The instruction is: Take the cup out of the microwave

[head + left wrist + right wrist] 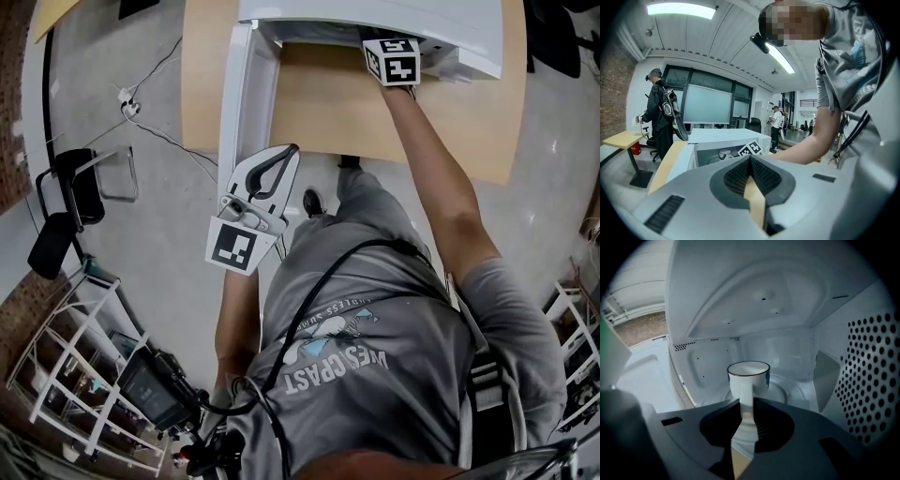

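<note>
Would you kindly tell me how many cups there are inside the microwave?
1. The cup stands in the middle of the microwave, on its turntable; no corner seems to hide another.

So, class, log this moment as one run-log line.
step: grasp | right gripper: in microwave, shut on cup handle | left gripper: shut, empty, outside | cup: upright, not yet out

I read the small white cup with its dark rim (749, 376) as glazed ceramic, smooth and glossy. The boxy white microwave (740, 310) looks like smooth painted metal inside, with a soft sheen; its side wall (872, 380) is perforated sheet. The left gripper (750, 158) has a matt grey plastic shell and ribbed dark pads (736, 177). The pale rectangular tabletop (328, 103) looks like smooth, matt wood laminate.
</note>
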Available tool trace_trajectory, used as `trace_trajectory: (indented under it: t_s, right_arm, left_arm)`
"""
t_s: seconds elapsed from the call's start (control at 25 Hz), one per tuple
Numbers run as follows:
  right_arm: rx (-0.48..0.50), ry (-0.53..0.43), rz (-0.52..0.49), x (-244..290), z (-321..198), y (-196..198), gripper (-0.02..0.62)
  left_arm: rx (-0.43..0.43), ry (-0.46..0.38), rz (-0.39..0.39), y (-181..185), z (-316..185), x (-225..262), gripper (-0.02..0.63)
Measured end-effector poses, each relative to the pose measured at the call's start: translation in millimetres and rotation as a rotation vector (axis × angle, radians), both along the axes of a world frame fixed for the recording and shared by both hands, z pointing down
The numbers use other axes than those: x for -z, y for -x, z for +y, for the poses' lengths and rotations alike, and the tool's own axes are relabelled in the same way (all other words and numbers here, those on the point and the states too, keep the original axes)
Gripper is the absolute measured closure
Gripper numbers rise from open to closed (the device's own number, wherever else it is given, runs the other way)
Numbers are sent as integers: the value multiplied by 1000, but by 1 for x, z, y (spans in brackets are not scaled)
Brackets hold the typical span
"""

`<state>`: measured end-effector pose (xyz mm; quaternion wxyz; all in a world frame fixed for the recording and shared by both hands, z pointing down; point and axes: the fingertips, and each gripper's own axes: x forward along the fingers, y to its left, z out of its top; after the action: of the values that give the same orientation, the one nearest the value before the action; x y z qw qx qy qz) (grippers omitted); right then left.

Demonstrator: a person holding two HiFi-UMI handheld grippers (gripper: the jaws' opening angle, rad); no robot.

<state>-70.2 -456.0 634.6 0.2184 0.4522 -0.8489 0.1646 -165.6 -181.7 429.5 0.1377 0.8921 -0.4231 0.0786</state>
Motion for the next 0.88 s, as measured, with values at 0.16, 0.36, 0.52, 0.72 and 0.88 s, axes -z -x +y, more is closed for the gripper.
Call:
trace_trajectory:
  t_s: [0.16,0.36,0.52,0.72,0.88]
  right_arm:
    - [14,-11,-59,9,17,0,526]
    - [37,-40,-86,21,34,2,526]
    - [34,-42,-104,23,44,-1,526]
    - [54,-62,-119,30,61,0,526]
    - [75,-72,-110,34,78,3,527]
  left_arm:
    - [-12,4,1,4,6,0,563]
    - [-29,-7,9,4,10,1,563]
    - [-35,-16,8,6,14,5,563]
    - [-35,-20,3,12,20,6,563]
    - [-42,-26,2,14,26,5,563]
